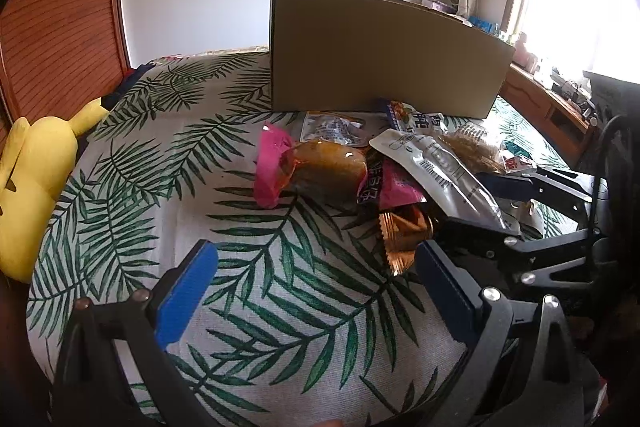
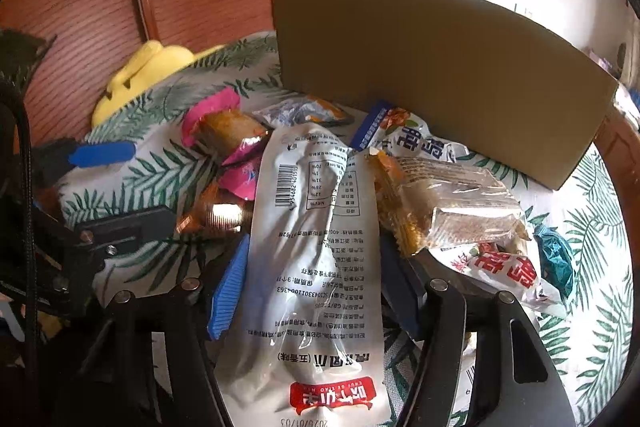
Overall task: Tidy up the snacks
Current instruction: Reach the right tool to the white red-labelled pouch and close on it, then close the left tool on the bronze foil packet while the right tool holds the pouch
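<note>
A pile of snack packets lies on a leaf-print cloth in front of a brown cardboard box point(image 1: 384, 51), which also shows in the right wrist view point(image 2: 440, 67). My right gripper point(image 2: 316, 267) has its jaws on both sides of a long white packet point(image 2: 316, 227), closed against it. That packet shows in the left wrist view point(image 1: 440, 167), with the right gripper point(image 1: 500, 203) on it. My left gripper point(image 1: 316, 263) is open and empty over bare cloth, left of the pile. A pink-ended packet point(image 1: 316, 167) and a gold wrapper point(image 1: 404, 231) lie just ahead of it.
A yellow plush toy point(image 1: 36, 179) lies at the left edge by a wooden headboard point(image 1: 60, 19). A clear packet of brown bars point(image 2: 452, 211), a red-lettered packet point(image 2: 508, 271) and a teal wrapper point(image 2: 556, 255) lie right of the white packet. A wooden desk point(image 1: 548, 107) stands at the right.
</note>
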`<state>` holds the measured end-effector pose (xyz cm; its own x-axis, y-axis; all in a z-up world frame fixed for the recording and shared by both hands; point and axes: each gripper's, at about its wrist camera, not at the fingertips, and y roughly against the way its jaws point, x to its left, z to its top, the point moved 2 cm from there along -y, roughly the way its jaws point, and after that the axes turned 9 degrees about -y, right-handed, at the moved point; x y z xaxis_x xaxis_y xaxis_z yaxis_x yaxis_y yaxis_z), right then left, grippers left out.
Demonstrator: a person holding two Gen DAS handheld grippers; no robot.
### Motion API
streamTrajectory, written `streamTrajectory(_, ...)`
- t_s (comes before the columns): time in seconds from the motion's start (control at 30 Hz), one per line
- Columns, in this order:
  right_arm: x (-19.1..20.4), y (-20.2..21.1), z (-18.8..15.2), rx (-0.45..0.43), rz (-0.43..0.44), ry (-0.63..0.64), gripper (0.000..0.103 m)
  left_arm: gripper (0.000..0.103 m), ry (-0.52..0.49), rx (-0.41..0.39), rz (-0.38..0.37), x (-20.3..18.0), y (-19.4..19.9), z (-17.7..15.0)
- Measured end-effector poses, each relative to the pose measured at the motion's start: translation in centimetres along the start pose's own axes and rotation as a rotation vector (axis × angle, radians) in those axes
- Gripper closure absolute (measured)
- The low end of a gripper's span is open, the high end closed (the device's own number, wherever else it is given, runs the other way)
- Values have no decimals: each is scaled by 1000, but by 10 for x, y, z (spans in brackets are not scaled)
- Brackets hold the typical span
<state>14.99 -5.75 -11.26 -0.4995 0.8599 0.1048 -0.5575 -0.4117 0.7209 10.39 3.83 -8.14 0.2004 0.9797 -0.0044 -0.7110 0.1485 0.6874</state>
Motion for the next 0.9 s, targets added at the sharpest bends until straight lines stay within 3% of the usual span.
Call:
streamTrajectory(0.53, -12, 41, 6, -132, -49, -21, 38, 4, -43, -4, -69, -31, -11, 18)
streamTrajectory(0.67, -24, 47, 7, -144, -65, -48, 38, 11, -40, 9, -92, -36, -16, 20)
streamTrajectory(0.9, -37, 57, 8, -168, -65, -81, 38, 38, -48, 45, -105, -45, -27, 18)
